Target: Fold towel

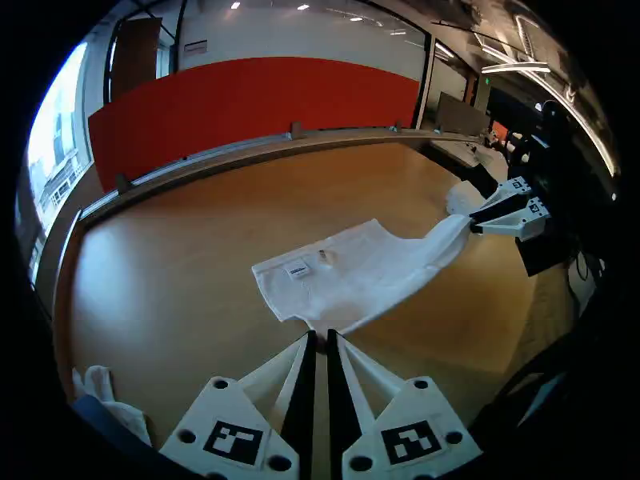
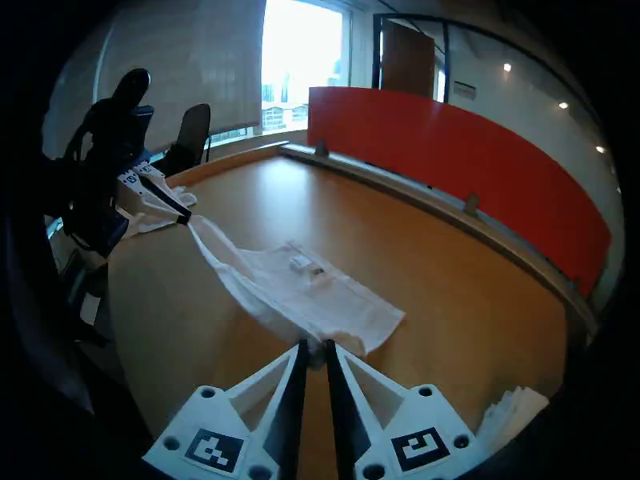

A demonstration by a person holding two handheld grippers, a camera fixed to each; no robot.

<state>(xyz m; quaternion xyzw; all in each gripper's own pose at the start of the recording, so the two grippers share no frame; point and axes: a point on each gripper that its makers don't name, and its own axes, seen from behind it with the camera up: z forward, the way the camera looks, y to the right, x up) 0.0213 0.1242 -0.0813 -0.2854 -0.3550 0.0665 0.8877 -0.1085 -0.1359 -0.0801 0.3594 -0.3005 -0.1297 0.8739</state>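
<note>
A white towel [image 1: 360, 268] with small tags lies partly on the wooden table [image 1: 200, 240]. Its near edge is lifted and stretched between the two grippers. My left gripper [image 1: 320, 338] is shut on one towel corner at the bottom of the left gripper view. That view also has my right gripper [image 1: 477, 226] farther off on the right, pinching the other corner. In the right gripper view, my right gripper [image 2: 314, 349] is shut on its corner of the towel [image 2: 308, 292]. My left gripper [image 2: 186, 218] holds the far end at the left.
An orange divider panel [image 1: 256, 100] runs along the table's far edge. A second white cloth [image 1: 104, 392] lies near the left gripper, also seen as a cloth [image 2: 512, 408] at lower right. More white cloth [image 1: 464, 196] sits behind the right gripper. Chairs [image 2: 192, 132] stand by the window.
</note>
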